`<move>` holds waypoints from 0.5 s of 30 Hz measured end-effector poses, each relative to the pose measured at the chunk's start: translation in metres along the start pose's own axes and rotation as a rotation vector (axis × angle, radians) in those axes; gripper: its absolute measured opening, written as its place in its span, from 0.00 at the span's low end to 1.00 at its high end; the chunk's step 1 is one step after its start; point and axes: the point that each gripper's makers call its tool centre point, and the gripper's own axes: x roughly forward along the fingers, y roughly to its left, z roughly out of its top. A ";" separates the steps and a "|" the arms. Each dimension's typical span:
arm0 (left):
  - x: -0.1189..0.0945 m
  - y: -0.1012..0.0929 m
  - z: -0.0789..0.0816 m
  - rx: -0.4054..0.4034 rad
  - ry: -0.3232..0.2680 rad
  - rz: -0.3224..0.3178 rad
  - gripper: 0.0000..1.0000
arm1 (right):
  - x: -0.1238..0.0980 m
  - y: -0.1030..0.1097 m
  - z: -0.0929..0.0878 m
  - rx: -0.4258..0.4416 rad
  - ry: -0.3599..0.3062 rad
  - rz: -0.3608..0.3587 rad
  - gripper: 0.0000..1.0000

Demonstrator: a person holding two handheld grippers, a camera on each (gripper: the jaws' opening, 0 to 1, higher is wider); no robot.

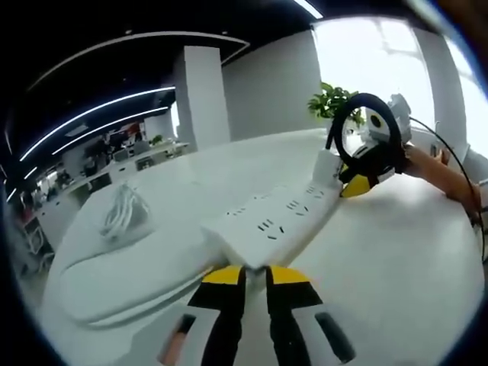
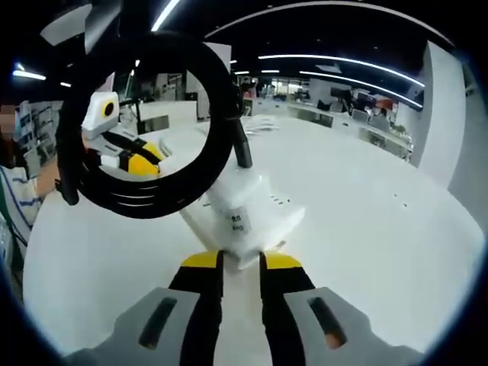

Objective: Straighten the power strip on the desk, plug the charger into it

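Note:
A white power strip point(image 1: 274, 221) lies along the white desk point(image 1: 381, 259), running away from me to the upper right. My left gripper point(image 1: 255, 273) is shut on its near end. My right gripper point(image 1: 357, 183) grips the far end, where the strip's black cord point(image 1: 366, 130) curls up in a loop. In the right gripper view, my right gripper point(image 2: 241, 261) pinches the cord end of the power strip point(image 2: 240, 217). There the black cord point(image 2: 145, 191) loops in front of the left gripper point(image 2: 141, 164). A white coiled charger cable point(image 1: 122, 213) lies at the left.
A green plant point(image 1: 332, 99) stands at the desk's far edge beside a white pillar point(image 1: 202, 95). A person's forearm point(image 1: 446, 179) reaches in from the right. More office desks point(image 2: 343, 122) stand in the background. The coiled cable rests on a rounded white surface point(image 1: 114, 274).

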 end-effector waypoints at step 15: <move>0.001 0.002 0.001 0.008 0.002 0.022 0.10 | 0.000 0.000 0.000 0.002 0.005 -0.018 0.17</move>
